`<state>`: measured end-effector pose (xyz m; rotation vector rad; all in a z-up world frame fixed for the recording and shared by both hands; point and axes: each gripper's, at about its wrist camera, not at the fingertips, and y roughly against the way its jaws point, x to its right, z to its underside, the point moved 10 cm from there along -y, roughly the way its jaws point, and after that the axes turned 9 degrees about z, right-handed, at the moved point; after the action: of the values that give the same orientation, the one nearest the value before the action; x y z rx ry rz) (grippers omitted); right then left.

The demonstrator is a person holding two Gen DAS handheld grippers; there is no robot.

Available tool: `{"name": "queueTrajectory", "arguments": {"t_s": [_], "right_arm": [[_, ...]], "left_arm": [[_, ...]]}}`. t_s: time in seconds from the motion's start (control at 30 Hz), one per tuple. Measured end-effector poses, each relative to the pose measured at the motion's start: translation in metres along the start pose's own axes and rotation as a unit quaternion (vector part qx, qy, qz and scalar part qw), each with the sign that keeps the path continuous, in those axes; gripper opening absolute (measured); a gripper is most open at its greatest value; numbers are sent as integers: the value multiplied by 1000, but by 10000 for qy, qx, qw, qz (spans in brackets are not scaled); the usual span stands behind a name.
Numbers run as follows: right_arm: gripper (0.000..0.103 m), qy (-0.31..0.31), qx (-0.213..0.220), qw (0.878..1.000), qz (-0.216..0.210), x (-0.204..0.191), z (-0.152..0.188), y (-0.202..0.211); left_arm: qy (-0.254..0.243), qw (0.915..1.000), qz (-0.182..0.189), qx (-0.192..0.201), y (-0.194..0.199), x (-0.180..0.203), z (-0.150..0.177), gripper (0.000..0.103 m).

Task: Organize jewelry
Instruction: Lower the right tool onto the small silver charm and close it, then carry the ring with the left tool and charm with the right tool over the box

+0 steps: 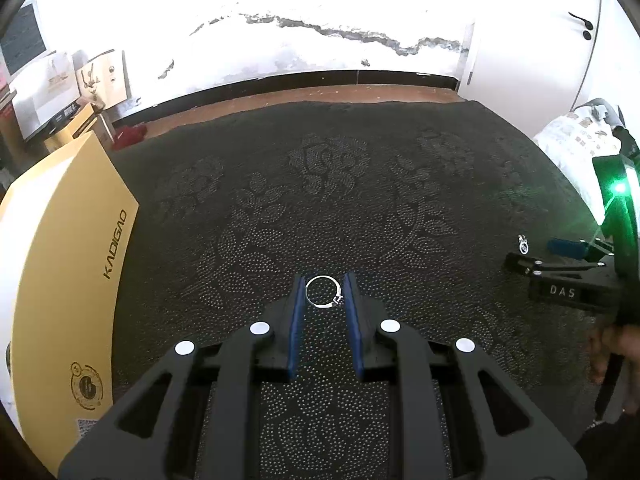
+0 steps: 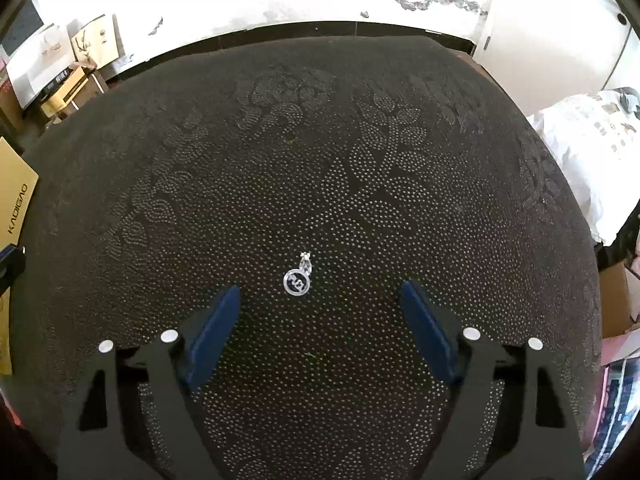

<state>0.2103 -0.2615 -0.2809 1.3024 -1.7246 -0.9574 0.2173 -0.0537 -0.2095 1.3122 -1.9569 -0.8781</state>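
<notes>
Left hand-held gripper point(image 1: 324, 294) pointed down at a dark dotted floral cloth point(image 1: 320, 184) covering the desk, jaws narrow, blue pads point(image 1: 297, 312) on either side of a thin silver ring point(image 1: 323, 292). Ring lay flat on the cloth between the fingertips, small stone setting toward its lower right edge, next to the right-side pad. Ring nearly filled the gap; could not tell for sure whether the pads were pressing it or only flanking it. Right hand-held gripper point(image 2: 320, 292) also pointed down at the same cloth point(image 2: 320, 140), jaws wide, blue pads point(image 2: 216, 332) well apart. A small silver charm or earring point(image 2: 298, 278), round disc with a short link piece at its top, lay on the cloth just ahead of the fingertips and roughly midway between them, touching neither pad. Nothing was held in the right one. In the left wrist view the right hand-held gripper point(image 1: 532, 258) showed at the right edge, black body with a "DAS" label and a green light above it, the same small charm point(image 1: 522, 244) just beside its tip, and part of a person's hand point(image 1: 616, 352) holding it. The two jewelry pieces were well apart on the cloth. A yellow cardboard box marked "KADIGAO" point(image 1: 68, 260) sat at the left side of the cloth, its corner also seen in the right wrist view point(image 2: 16, 196). White patterned bedding point(image 2: 580, 152) was at the right, stacked cartons point(image 1: 52, 92) far left by a cracked white wall point(image 1: 320, 48).
</notes>
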Motion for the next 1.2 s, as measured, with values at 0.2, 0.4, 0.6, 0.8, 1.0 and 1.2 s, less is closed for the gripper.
{"name": "queueTrajectory", "arguments": {"t_s": [0.2,0.4,0.6,0.8,1.0,1.2], "right_arm": [[31,51,107,9998,-133,-2,-6,8],[12,96,95,9998,-121,-3,-4,12],[12,166,160,9996,-191,-17,-2,25],[12,376,380,9981,-320,-37,-6,64],[12,649,648,9940,-596,-75,-9,121],[12,974,954,9864,-922,-121,-17,175]], "left_arm": [[-6,10000,-18,9,0,1,0,20],[-26,10000,-38,18,1,3,0,20],[-26,9999,-98,66,7,-1,-2,20],[108,9999,-74,83,21,-7,-2,20],[143,9998,-107,135,54,-14,-5,20],[381,9989,-209,195,88,-40,-3,20]]}}
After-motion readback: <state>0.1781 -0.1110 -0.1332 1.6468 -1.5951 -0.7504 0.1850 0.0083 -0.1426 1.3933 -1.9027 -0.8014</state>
